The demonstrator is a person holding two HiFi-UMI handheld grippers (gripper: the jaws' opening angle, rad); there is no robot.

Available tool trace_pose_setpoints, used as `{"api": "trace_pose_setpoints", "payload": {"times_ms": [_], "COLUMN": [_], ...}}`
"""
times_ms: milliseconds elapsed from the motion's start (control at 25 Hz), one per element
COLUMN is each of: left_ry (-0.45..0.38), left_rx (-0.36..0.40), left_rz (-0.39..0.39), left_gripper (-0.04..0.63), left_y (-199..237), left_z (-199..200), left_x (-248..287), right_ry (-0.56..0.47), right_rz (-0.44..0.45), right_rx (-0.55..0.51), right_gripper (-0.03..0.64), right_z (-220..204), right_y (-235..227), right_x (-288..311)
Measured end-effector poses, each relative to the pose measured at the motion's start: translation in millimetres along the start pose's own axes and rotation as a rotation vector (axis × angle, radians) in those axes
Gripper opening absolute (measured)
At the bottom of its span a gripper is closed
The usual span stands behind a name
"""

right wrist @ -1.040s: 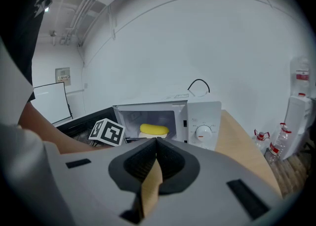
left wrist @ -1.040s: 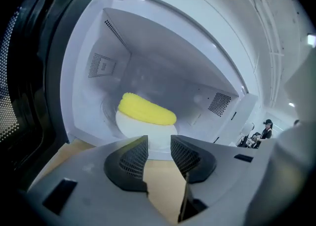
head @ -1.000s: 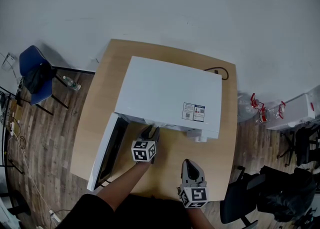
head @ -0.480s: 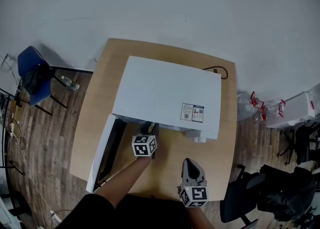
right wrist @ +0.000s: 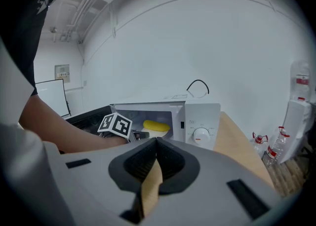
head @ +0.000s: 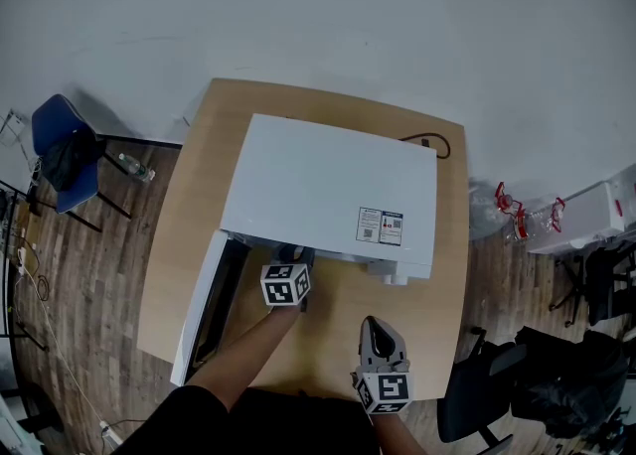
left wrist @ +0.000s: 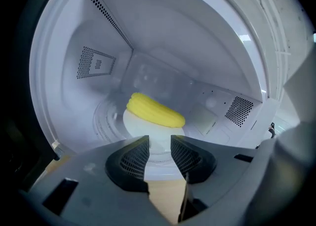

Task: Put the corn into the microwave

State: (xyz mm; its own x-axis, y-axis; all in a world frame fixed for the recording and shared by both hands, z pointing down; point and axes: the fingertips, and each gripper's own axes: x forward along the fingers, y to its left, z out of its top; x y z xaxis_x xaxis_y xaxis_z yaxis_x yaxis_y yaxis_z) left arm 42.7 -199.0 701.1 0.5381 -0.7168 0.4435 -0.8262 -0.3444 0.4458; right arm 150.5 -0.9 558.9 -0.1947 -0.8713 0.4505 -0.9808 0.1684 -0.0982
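1. Noting the state: the yellow corn cob lies on a round white dish inside the white box microwave. The left gripper is at the cavity mouth with its jaws apart. Nothing is between the pads, and the dish is just beyond the tips.
2. The right gripper is over the wooden table, jaws together and empty.
3. Risk: an open jaw tip could snag the dish rim when backing out. The dish would slide, and the cob, which is rounded and lies loose, would likely roll off.
4. Risk: the left gripper body could knock the cavity frame or the open white microwave door, because clearance there looks tight.
5. Risk: the dish may sit too near the front for the door to close. Its depth is hard to judge.
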Motion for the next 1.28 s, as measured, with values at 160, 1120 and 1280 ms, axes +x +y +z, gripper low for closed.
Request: {"api": "trace_pose_setpoints", "payload": {"times_ms": [160,1120,1280], "left_ry": [0.010,-0.242,-0.263], "left_rx": [-0.035,0.031,0.069], "left_rz": [-0.042,-0.271,-0.299], "left_gripper": [0.127,0.132,0.089], "left_y": [-3.3,-115.9,-134.5], "left_z": [-2.6,33.7,35.1], "left_x": [-3.9,-301.3,-351.6], "right_ry": [-0.010,-0.130,-0.157], "right_rz": [-0.006,-0.074,-0.073], "right_rx": [-0.005,-0.016,-0.025], "right_gripper": [0.060,0.060,0.060], "right_z": [2.9,4.9,7.2], "right_y": [2.4,65.8,84.9], "right_x": [-3.9,-121.0,-146.0]}}
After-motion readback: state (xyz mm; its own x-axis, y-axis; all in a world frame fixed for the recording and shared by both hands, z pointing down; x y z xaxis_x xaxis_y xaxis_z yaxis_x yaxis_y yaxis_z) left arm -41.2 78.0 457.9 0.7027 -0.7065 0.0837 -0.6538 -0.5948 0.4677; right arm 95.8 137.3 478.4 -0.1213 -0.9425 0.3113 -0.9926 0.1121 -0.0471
